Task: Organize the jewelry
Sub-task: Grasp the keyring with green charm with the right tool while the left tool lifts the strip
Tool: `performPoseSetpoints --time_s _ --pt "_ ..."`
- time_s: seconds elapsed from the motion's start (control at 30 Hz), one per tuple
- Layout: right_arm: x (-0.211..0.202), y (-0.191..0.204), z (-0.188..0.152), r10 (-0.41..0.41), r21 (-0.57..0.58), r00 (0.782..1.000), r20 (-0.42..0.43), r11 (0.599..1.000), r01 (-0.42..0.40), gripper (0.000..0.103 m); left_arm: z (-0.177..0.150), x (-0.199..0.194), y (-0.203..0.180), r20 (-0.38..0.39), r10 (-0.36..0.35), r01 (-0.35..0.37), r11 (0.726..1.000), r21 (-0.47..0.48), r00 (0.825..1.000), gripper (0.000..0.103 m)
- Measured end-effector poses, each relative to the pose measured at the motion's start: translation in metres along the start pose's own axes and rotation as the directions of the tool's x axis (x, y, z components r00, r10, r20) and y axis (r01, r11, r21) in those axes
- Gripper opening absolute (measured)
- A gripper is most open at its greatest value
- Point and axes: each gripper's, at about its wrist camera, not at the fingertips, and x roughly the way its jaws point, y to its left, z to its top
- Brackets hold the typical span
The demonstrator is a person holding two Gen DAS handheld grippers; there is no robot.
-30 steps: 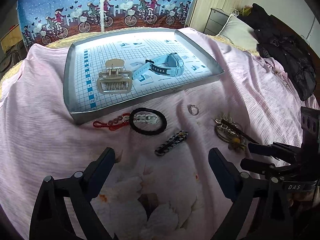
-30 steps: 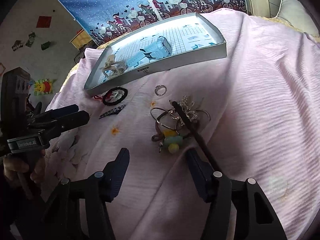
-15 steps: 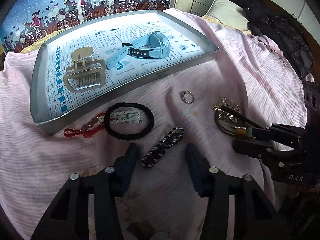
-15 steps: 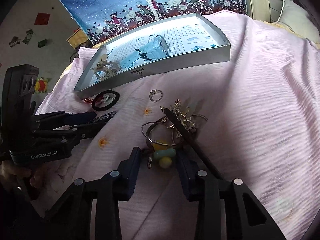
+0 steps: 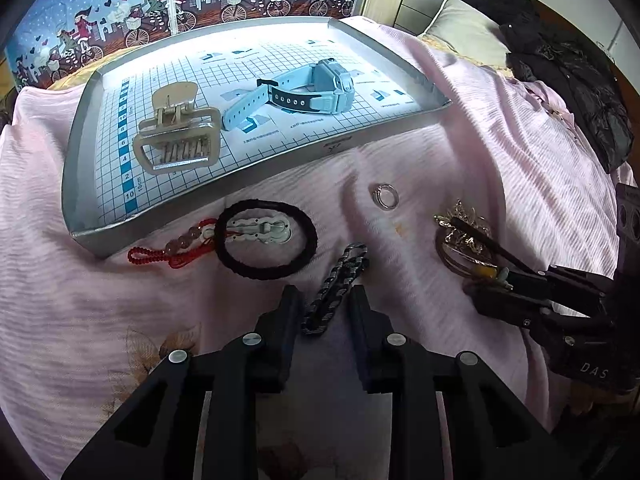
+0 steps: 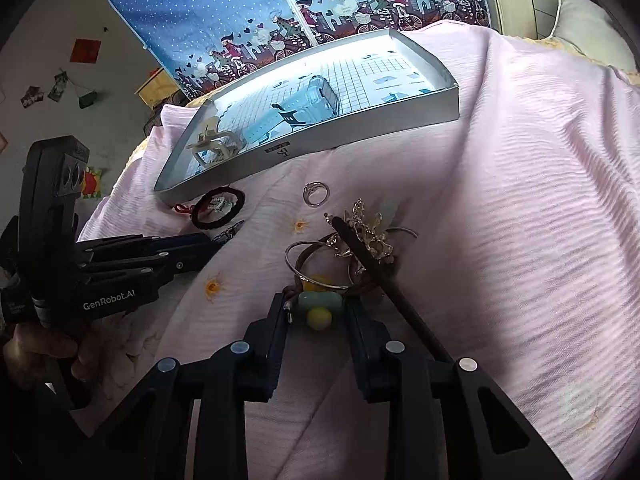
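Lying on the pink bedsheet [image 5: 500,160], a striped hair clip [image 5: 334,294] sits between my left tool [image 5: 323,304] fingers, narrowly parted, contact unclear. My right tool [image 6: 316,312] brackets a bead charm [image 6: 320,308], seemingly not gripping. Tray [image 5: 80,136] beyond holds watch [image 5: 312,90] and claw clip [image 5: 178,132].

A matt silver tray [image 5: 280,160], upper middle of the left wrist view, looks like metal with a printed paper grid liner. On it lie a glossy beige plastic hair claw [image 5: 178,132] and a smooth pale blue plastic watch [image 5: 316,88]. Below, ribbed pink cloth bedspread [image 5: 500,152], a fuzzy black fabric hair tie [image 5: 266,240], a shiny metal ring [image 5: 385,196].
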Motion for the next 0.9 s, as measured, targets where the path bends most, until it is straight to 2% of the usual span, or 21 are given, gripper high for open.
performPoseSetpoints --time_s 0.13,0.23,0.37,0.57,0.73,0.9 --pt "0.004 -0.005 0.002 0.007 0.040 1.000 0.006 0.999 -0.007 0.028 0.003 0.006 0.004 0.000 -0.010 0.010 1.000 -0.020 1.000 0.022" --pt "0.004 -0.003 0.003 0.000 0.027 1.000 0.014 1.000 0.000 0.028 0.002 0.006 0.006 0.004 -0.021 0.021 1.000 -0.020 1.000 0.022" --pt "0.000 0.002 0.000 0.004 -0.011 1.000 0.026 1.000 -0.003 0.025 0.000 0.002 0.005 -0.007 -0.033 0.033 0.999 -0.037 0.999 0.011" --pt "-0.005 0.005 -0.006 0.051 -0.024 0.998 0.029 0.998 -0.051 0.025 -0.006 -0.010 0.007 -0.051 -0.069 0.062 0.990 -0.125 0.996 0.003" --pt "-0.010 0.004 -0.010 0.195 0.056 0.981 -0.002 0.979 -0.195 0.025 -0.018 -0.027 0.020 -0.067 -0.144 0.121 0.955 -0.269 0.987 0.001" --pt "-0.021 0.006 -0.013 0.314 0.094 0.950 -0.003 0.945 -0.312 0.025 -0.026 -0.043 0.034 -0.043 -0.219 0.183 0.895 -0.407 0.975 0.001"
